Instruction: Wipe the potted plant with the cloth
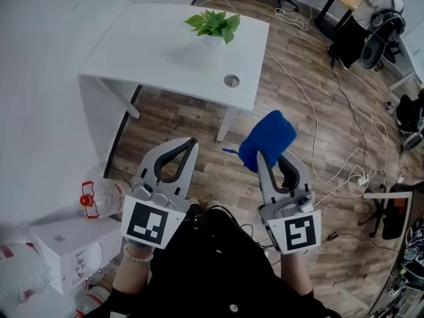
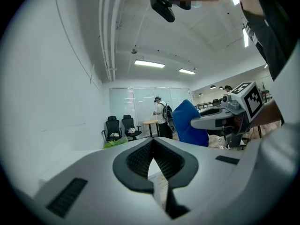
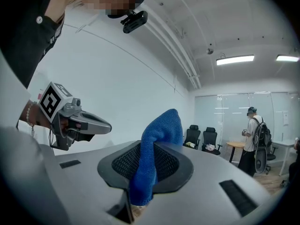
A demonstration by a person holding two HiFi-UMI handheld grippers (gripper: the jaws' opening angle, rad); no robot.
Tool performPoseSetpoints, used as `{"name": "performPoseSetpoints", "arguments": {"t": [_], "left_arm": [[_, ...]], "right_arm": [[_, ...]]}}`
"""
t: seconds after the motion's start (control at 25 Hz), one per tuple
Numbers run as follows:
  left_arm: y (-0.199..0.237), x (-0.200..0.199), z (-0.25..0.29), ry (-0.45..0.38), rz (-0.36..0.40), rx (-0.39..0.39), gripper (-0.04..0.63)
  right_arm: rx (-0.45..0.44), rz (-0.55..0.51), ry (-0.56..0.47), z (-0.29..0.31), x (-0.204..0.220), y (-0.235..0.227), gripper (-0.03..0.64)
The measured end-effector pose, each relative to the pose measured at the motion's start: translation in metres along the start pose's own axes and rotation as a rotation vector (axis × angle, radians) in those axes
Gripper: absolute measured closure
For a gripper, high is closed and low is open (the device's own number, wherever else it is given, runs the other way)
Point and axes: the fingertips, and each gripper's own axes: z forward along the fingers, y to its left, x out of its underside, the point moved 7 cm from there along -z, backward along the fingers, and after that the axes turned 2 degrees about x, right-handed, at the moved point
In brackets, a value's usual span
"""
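While the right gripper (image 1: 267,167) is clamped on the blue cloth (image 1: 269,138) and the left gripper (image 1: 190,144) is closed on nothing, the potted plant (image 1: 213,24) sits well apart on the table (image 1: 152,55), so wiping looks not yet started.

- A white rectangular table (image 1: 159,52) is seen standing on a brown wood-plank floor (image 1: 298,85); a round metal-rimmed cable hole (image 1: 231,80) is noted near one corner of its top.
- Loose white cables (image 1: 344,171) are found trailed across the floor at the right.
- A clear plastic bottle with a red band (image 1: 99,197) is recorded just beside a white cardboard box (image 1: 66,247).
- Two black office chairs (image 2: 112,125) and a standing person wearing a backpack (image 2: 161,114) are observed far off.
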Motion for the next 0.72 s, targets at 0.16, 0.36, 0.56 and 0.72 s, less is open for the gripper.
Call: {"name": "performPoseSetpoints", "arguments": {"t": [0.16, 0.36, 0.56, 0.72], "left_arm": [[-0.011, -0.002, 0.003, -0.007, 0.012, -0.013, 0.582], [-0.025, -0.002, 0.005, -0.012, 0.005, -0.032, 0.583], [-0.035, -0.002, 0.006, -0.024, 0.017, -0.04, 0.583], [-0.036, 0.0, 0.006, -0.017, 0.004, -0.057, 0.581]], "right_arm": [[-0.025, -0.01, 0.009, -0.008, 0.004, -0.005, 0.522], [-0.024, -0.02, -0.003, -0.019, 0.008, -0.015, 0.522], [-0.031, -0.027, -0.003, -0.026, 0.014, -0.02, 0.522], [-0.045, -0.023, -0.005, -0.023, 0.015, -0.021, 0.522]]}}
